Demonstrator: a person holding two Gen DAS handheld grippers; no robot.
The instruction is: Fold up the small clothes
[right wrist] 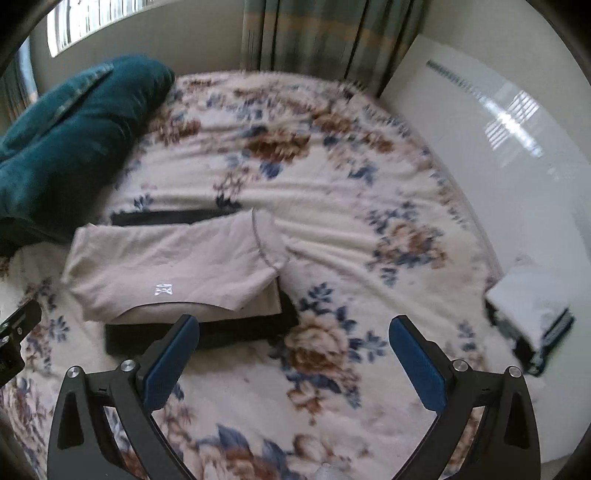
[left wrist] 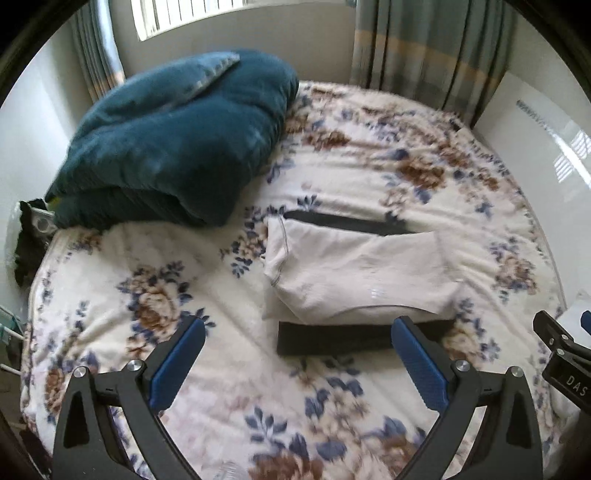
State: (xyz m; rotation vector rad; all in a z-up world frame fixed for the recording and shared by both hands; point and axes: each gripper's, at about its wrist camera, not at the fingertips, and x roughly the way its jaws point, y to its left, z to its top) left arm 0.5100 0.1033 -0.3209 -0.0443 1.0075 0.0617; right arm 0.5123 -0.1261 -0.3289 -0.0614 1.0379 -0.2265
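While both the left gripper and right gripper are held wide open, nothing is gripped. Ahead of the fingers, the folded garment could be dragged askew if only its top layer were pinched.

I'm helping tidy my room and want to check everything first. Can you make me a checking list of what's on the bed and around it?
Surface: floral blanket covering the bed, a bit wrinkled.
Job's things: beige garment lying flat, with black bands along its far and near edges.
Clutter: teal quilt bundled at the far left; white and dark stack at the right edge.
Grippers: left gripper open, holding nothing; right gripper open, holding nothing. Both are above the blanket near the garment.
Cables: nothing seen.
Surroundings: striped curtains, window, white wall.
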